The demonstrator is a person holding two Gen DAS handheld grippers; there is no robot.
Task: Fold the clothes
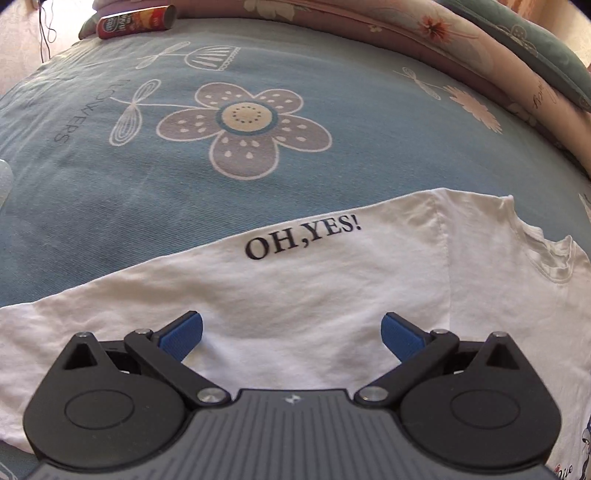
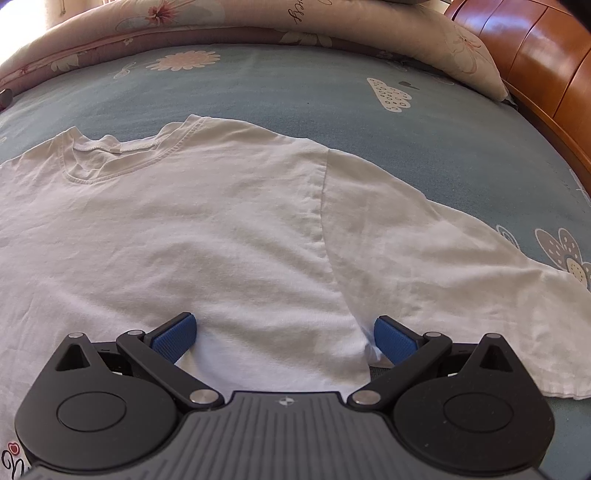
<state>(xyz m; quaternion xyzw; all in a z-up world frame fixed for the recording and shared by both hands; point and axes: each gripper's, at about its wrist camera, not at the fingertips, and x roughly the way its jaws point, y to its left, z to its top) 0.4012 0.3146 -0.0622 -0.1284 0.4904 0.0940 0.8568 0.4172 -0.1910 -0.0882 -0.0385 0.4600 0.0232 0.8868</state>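
Note:
A white T-shirt (image 1: 332, 280) lies flat on the bed, its left sleeve printed "OH,YES!" (image 1: 303, 238) in black. My left gripper (image 1: 291, 332) hovers open over that sleeve, blue pads wide apart, nothing between them. In the right wrist view the same T-shirt (image 2: 207, 229) shows its collar (image 2: 110, 158) at the upper left and its right sleeve (image 2: 443, 251) spread out to the right. Just above the armpit seam my right gripper (image 2: 284, 336) is open, the right pad (image 2: 393, 341) close to the seam's puckered cloth.
A blue bedsheet (image 1: 258, 122) with flower prints covers the bed. A red snack can (image 1: 136, 22) lies at the far left corner. A folded pink floral quilt (image 2: 207, 18) runs along the far side, with a pillow (image 2: 469, 55) and wooden headboard (image 2: 539, 62) at right.

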